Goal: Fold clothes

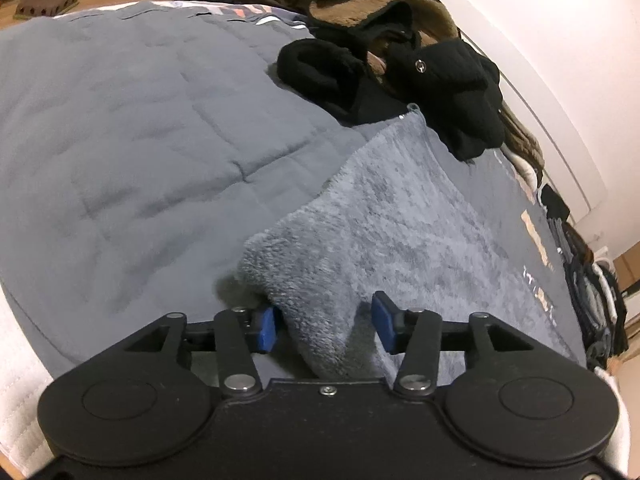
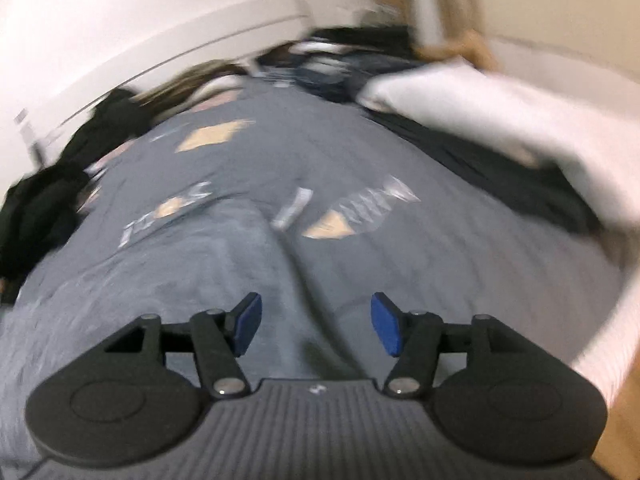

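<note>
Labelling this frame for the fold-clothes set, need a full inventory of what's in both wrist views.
fleece cloth: 1, grey-blue, spread on the bed, near corner between the left jaws
quilt: 1, grey, printed, covering the bed
black garment: 1 heap, black, far side of the bed by the wall
brown fleece garment: 1, brown, behind the black heap
white bedding: 1, white, blurred, right edge of the bed
left gripper: 1, black with blue pads, jaws open around the cloth corner
right gripper: 1, black with blue pads, jaws open, nothing between them
</note>
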The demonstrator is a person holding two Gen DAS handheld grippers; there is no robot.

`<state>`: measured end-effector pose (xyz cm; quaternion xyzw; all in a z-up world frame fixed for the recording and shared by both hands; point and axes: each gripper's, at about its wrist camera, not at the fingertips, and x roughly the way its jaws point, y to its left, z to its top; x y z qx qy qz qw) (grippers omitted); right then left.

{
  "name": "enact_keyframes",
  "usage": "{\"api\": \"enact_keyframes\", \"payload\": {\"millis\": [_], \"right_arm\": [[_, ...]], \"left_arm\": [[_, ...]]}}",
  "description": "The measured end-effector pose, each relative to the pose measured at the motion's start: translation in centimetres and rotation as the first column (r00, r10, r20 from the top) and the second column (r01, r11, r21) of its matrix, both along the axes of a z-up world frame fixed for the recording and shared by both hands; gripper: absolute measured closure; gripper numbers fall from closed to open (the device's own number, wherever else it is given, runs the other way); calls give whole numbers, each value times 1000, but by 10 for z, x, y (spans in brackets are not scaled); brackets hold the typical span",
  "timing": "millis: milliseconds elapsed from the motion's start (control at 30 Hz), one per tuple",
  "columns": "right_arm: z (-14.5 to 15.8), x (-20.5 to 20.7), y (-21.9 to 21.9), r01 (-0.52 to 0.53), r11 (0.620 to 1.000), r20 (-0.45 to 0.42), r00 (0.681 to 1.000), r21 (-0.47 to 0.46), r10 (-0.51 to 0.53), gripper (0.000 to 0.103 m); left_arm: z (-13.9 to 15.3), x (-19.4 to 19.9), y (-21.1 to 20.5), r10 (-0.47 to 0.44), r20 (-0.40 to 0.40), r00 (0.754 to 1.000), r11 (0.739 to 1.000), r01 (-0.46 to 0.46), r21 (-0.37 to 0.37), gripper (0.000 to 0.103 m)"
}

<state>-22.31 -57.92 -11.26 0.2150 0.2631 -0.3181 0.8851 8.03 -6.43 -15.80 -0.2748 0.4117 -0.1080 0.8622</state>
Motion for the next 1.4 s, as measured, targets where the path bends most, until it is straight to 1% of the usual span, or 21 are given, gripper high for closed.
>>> {"api": "enact_keyframes", "payload": {"millis": [33, 67, 133, 200, 233, 267, 367, 500, 633, 733, 833, 933, 1033, 1133, 1167, 1200, 1233, 1300, 1333, 1367, 1400], "right_arm": [[2, 11, 6, -58, 998, 19, 998, -13, 58, 40], [5, 20, 11, -118, 993, 46, 992, -9, 119, 38], [12, 30, 21, -208, 978, 75, 976, 14, 207, 37], [14, 42, 30, -265, 963, 113, 959, 36, 260, 35], [15, 46, 34, -281, 959, 127, 954, 41, 274, 35], [13, 45, 35, -280, 959, 124, 954, 42, 273, 34], [3, 41, 36, -269, 962, 104, 959, 40, 264, 33], [-9, 36, 38, -255, 966, 78, 965, 38, 252, 33], [-18, 30, 34, -231, 972, 66, 971, 46, 228, 33], [-19, 26, 30, -214, 975, 83, 974, 54, 209, 33], [-19, 23, 26, -204, 977, 101, 975, 64, 197, 33], [-19, 22, 23, -199, 977, 111, 975, 74, 190, 33], [-21, 22, 21, -197, 977, 110, 976, 80, 188, 33], [-22, 21, 20, -199, 976, 113, 976, 90, 188, 33], [-23, 20, 19, -200, 975, 116, 975, 97, 188, 33], [-24, 20, 19, -202, 973, 122, 975, 109, 188, 33], [-24, 20, 18, -204, 971, 128, 974, 123, 188, 33], [-25, 20, 18, -212, 967, 134, 972, 138, 194, 33], [-26, 20, 19, -216, 966, 136, 971, 141, 197, 33], [-26, 21, 19, -220, 965, 138, 970, 144, 201, 33], [-26, 21, 20, -226, 963, 139, 968, 146, 207, 33]], "left_arm": [[0, 0, -1, 1, 2, 1000, 1000, -1, 0, 55], [0, -1, -2, 1, 4, 1000, 1000, -1, 0, 55], [-1, -1, -3, 2, 8, 1000, 1000, -2, 1, 59], [-1, -2, -5, 3, 12, 1000, 1000, -3, 1, 82], [0, -2, -6, 3, 17, 1000, 1000, -3, 7, 83], [2, -3, -9, -3, 32, 999, 1000, 2, 28, 86], [15, -6, -20, -31, 85, 996, 995, 23, 97, 87], [37, -10, -39, -94, 164, 982, 979, 61, 195, 88], [64, -15, -69, -185, 232, 955, 954, 118, 274, 89], [84, -22, -102, -266, 279, 923, 933, 173, 317, 89], [78, -48, -153, -414, 280, 866, 874, 291, 390, 89], [72, -73, -204, -551, 268, 790, 794, 397, 461, 89], [67, -98, -255, -675, 245, 696, 694, 488, 529, 89], [61, -124, -306, -783, 210, 586, 579, 562, 591, 89], [56, -131, -321, -811, 189, 554, 539, 582, 608, 89], [43, -135, -330, -826, 146, 545, 506, 601, 618, 88], [31, -139, -337, -836, 112, 537, 479, 614, 627, 87], [19, -147, -339, -843, 109, 527, 464, 608, 644, 79], [19, -150, -337, -846, 117, 520, 464, 609, 643, 76], [22, -151, -335, -852, 119, 510, 462, 627, 627, 70], [26, -152, -333, -858, 120, 500, 461, 645, 610, 61]]}}
